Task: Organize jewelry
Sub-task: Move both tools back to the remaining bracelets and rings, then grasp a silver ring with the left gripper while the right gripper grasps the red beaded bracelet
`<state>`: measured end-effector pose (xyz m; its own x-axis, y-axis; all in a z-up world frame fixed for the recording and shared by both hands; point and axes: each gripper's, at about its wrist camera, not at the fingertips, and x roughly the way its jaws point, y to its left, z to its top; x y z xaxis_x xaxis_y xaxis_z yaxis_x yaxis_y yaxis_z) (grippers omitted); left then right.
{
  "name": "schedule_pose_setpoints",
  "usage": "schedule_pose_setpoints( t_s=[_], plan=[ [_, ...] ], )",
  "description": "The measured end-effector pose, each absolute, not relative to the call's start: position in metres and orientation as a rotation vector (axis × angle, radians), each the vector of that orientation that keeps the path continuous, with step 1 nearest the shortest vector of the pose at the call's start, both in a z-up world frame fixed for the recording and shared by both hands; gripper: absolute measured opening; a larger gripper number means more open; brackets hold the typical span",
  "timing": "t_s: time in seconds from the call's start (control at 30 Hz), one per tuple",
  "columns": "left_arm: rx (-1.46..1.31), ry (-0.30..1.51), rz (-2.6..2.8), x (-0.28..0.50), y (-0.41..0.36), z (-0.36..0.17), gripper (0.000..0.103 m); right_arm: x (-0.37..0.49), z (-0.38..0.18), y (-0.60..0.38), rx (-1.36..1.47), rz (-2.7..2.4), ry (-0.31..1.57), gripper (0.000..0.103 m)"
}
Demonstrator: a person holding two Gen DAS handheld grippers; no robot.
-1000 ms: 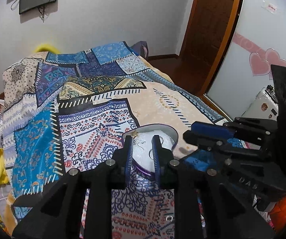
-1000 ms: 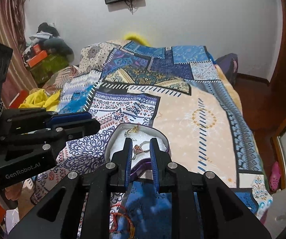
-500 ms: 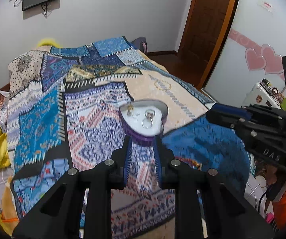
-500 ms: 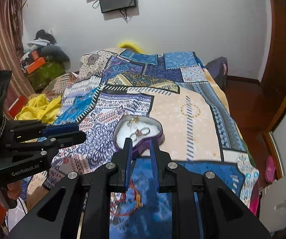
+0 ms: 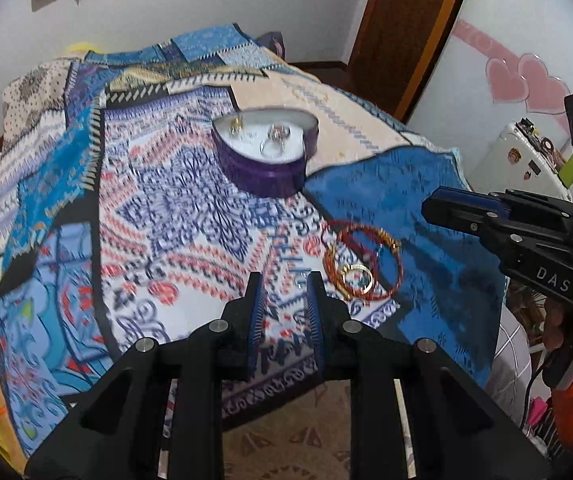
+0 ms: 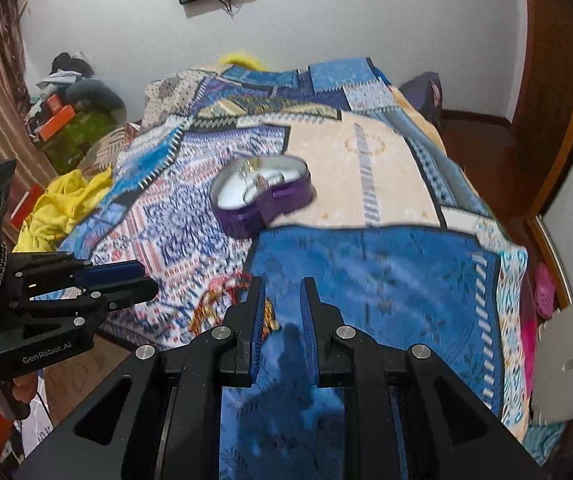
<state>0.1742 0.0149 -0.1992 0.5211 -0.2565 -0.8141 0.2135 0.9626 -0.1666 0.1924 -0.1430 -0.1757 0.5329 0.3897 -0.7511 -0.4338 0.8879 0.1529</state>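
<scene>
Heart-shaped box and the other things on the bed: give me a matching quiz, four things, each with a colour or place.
Things:
1. heart-shaped box
2. red and gold bangles
3. rings
4. crumpled cloth

Descriptions:
A. yellow, off the bedspread's left edge
B. purple wall, white inside
C. lying inside the box
D. on the bedspread near its front edge, outside the box

Pairs: 1-B, 2-D, 3-C, 4-A

Left wrist view: above the bed's near edge, facing far.
Right wrist view: alongside, right.
Shared: purple heart box.
</scene>
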Motion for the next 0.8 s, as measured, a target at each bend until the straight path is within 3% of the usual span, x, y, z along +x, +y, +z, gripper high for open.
schedule_pose_setpoints(
  t_s=[0.4,0.8],
  plan=[
    [-0.056,1.000,-0.306,0.177,0.010,-0.217,0.021,0.187,-0.207,-0.134,-0.077,0.521,0.971,0.016],
    [-0.064,0.991,-0.316,0.187,0.006,-0.223,0.021,0.187,-0.213,-0.133,-0.087,0.521,0.943,0.016]
  ],
)
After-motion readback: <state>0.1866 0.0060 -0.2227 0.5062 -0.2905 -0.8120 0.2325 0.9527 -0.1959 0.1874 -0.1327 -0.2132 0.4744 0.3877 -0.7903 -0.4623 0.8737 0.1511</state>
